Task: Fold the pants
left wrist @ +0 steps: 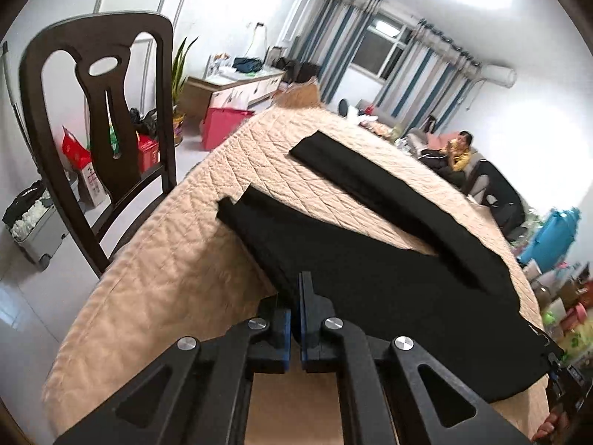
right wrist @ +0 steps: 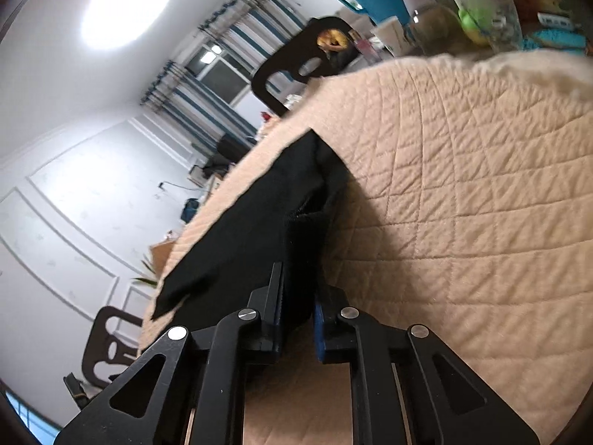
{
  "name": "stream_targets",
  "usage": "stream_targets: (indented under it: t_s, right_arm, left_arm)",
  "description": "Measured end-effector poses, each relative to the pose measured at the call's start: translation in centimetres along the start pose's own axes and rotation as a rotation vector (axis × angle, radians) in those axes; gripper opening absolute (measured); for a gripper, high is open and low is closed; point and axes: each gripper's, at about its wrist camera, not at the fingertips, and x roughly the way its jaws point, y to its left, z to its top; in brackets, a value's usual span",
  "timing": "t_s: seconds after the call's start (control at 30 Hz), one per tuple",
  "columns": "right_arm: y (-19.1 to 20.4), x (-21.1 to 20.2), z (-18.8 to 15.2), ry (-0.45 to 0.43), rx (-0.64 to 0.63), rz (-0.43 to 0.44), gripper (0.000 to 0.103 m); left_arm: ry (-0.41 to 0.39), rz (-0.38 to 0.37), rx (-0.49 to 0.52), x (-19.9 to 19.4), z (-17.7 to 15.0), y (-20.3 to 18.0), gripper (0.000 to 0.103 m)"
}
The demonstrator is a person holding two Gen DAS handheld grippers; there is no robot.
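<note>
Black pants (left wrist: 370,259) lie spread on the quilted table cover (left wrist: 166,259). Waist edge is pinched by left gripper (left wrist: 294,319) and right gripper (right wrist: 296,319), jaws clamped on fabric. Fold-over step judged started; an even lift toward the legs is needed.

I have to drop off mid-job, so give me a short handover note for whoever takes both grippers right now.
Left gripper: shut on the near edge of the black pants.
Right gripper: shut on another bunched part of the pants' edge.
Pants lie on the beige quilted cover, legs spread apart toward the far side.
Done: both edges gripped.
Left: no fold is made yet; carry the gripped edge over and flatten.
</note>
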Motion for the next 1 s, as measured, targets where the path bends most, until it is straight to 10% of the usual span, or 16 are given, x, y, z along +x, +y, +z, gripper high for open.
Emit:
stream_targets:
  t_s: [0.47, 0.73, 1.0]
  right_arm:
    - [-5.0, -4.4, -3.6, 0.062, 0.040, -0.119, 0.014]
    - [-4.2, -9.0, -3.2, -0.114, -0.058, -0.307, 0.027]
    - [0.0, -4.4, -3.3, -0.051, -0.296, -0.222, 0.027]
  left_arm:
    - [0.071, 0.038, 0.045, -2.1, -5.4, 1.5, 0.006]
    - [-0.070, 0.181, 0.007, -5.4, -3.5, 2.7, 0.011]
    - [-0.024, 0.081, 0.100, -2.4, -3.7, -0.2, 0.022]
